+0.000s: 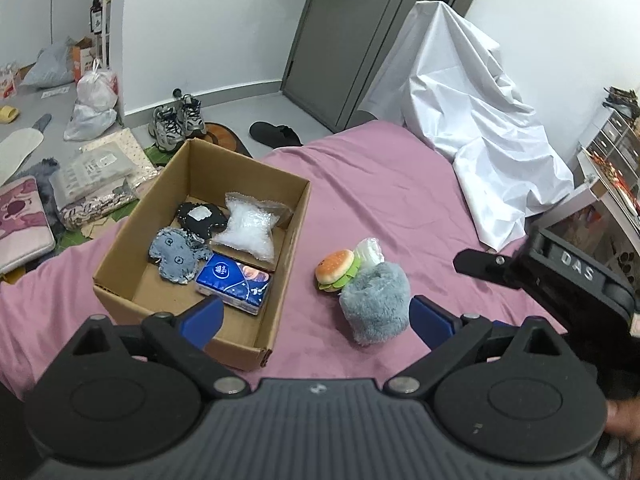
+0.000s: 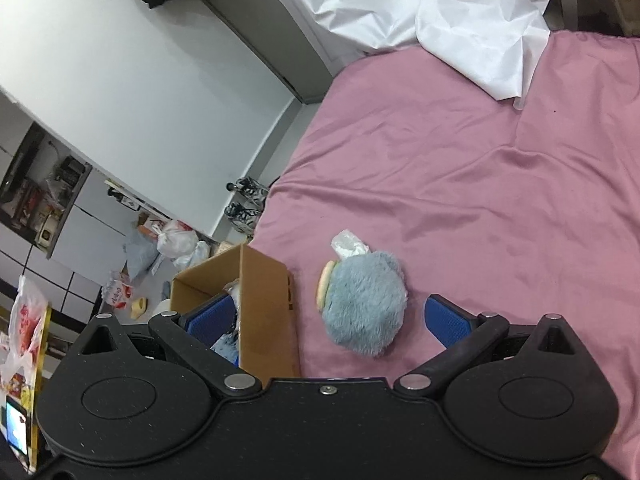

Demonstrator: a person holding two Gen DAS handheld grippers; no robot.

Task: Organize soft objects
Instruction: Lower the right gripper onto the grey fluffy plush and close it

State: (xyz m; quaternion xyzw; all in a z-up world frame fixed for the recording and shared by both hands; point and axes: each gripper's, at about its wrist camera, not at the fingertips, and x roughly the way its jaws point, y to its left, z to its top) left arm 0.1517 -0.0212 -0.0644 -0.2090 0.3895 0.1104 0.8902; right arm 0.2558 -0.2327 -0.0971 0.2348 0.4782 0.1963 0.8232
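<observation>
The right gripper (image 2: 334, 316) is holding its jaws spread wide and empty, framing the grey fluffy plush (image 2: 364, 304) that is lying on the pink bed (image 2: 480, 200) at lower centre of the right wrist view. The left gripper (image 1: 316, 316) is likewise holding its jaws spread, pinching nothing, hovering between the near corner of the cardboard box (image 1: 120, 248) and the same plush (image 1: 374, 300).

The step in hand looks like the reach for the next loose item; the next move would call for lowering the right jaws around the plush and pressing them into its pile (it should squash easily, so a deep bite seems wise), then carrying it left over the box wall.

Counted: one box at centre left of the left wrist view, holding four things, namely a blue tissue pack (image 1: 234, 282), a blue-grey fabric piece (image 1: 176, 256), a black pouch (image 1: 200, 218) and a clear bubble bag (image 1: 250, 230). Three things are waiting outside, touching each other: the plush, a toy burger (image 1: 334, 270) and a crumpled clear bag (image 1: 370, 250).
</observation>
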